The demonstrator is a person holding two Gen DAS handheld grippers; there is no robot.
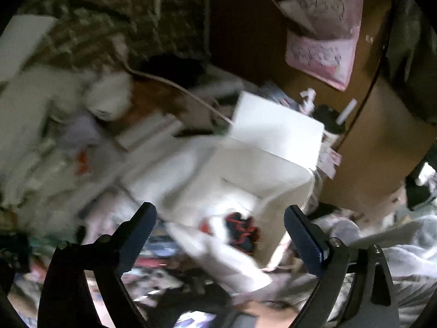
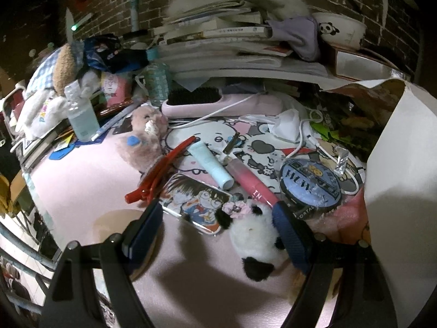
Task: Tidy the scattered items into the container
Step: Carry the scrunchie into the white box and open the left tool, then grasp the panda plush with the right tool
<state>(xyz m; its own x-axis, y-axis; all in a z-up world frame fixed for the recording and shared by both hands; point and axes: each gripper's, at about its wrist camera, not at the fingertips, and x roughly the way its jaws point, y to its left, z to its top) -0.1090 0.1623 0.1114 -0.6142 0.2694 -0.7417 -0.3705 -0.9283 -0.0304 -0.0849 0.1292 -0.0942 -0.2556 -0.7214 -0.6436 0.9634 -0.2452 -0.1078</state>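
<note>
The right gripper (image 2: pixel 218 227) hangs wide apart over the pink desk mat (image 2: pixel 82 180), gripping nothing, with the panda plush (image 2: pixel 256 237) touching the inside of its finger at 4 o'clock. Closing from here could pinch only fur and drag the illustrated phone case (image 2: pixel 196 199) at 12 o'clock. The left gripper (image 1: pixel 218 235) is also spread and empty, its view blurred; the white box (image 1: pixel 245 169) lies toward 1 o'clock, and a hasty drop could miss it.

Left wrist view motion-blurred, white box (image 1: pixel 275 134) contents indistinct
</note>
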